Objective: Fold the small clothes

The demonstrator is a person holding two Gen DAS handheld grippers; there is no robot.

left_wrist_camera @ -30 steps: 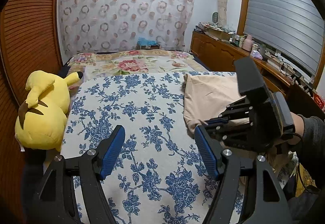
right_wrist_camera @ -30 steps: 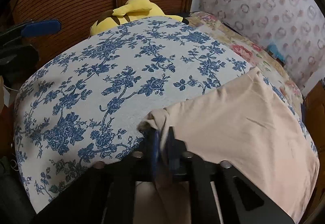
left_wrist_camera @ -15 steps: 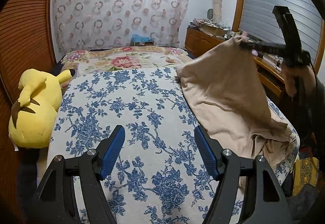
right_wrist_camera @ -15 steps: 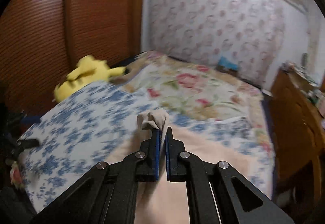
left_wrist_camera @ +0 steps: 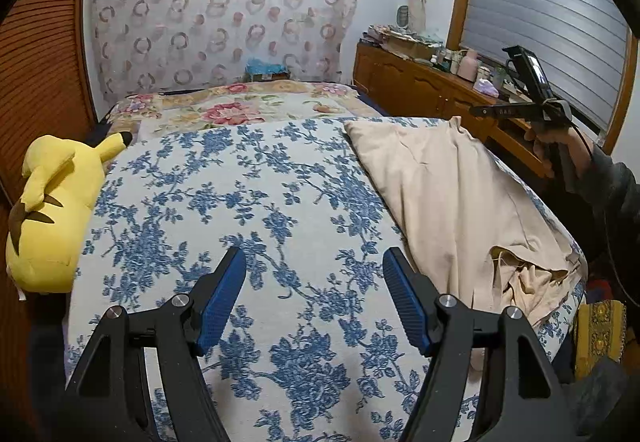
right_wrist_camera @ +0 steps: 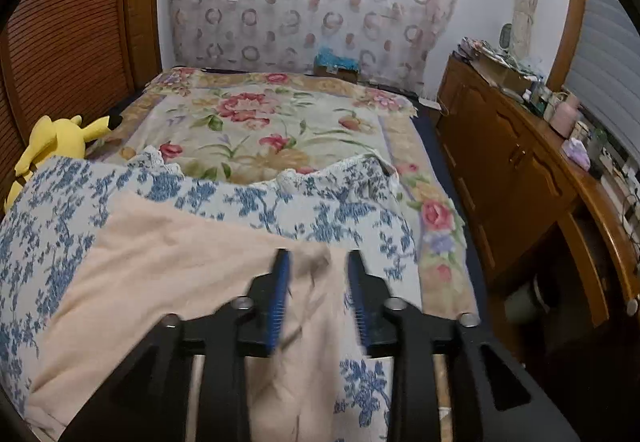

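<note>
A beige garment [left_wrist_camera: 452, 193] lies along the right side of the blue-flowered bed cover [left_wrist_camera: 240, 201], its near end bunched at the bed's edge. My left gripper [left_wrist_camera: 314, 298] hovers open over the bare cover, nothing between its blue pads. In the left wrist view a hand holds my right gripper [left_wrist_camera: 480, 109] above the garment's far right corner. In the right wrist view the right gripper [right_wrist_camera: 318, 282] has its jaws opening. A blurred fold of the beige garment [right_wrist_camera: 160, 262] hangs loose between the pads, which do not press on it.
A yellow plush toy [left_wrist_camera: 52, 201] lies at the bed's left edge against a wooden slatted door. A rose-patterned quilt [right_wrist_camera: 256, 129] covers the far half of the bed. A wooden cabinet [right_wrist_camera: 512, 169] with clutter on top runs along the right wall.
The right gripper lifted a corner of the beige garment, carried it up and toward the far right, then opened its jaws. The raised cloth has dropped flat on the bed. The left gripper hardly moved.
</note>
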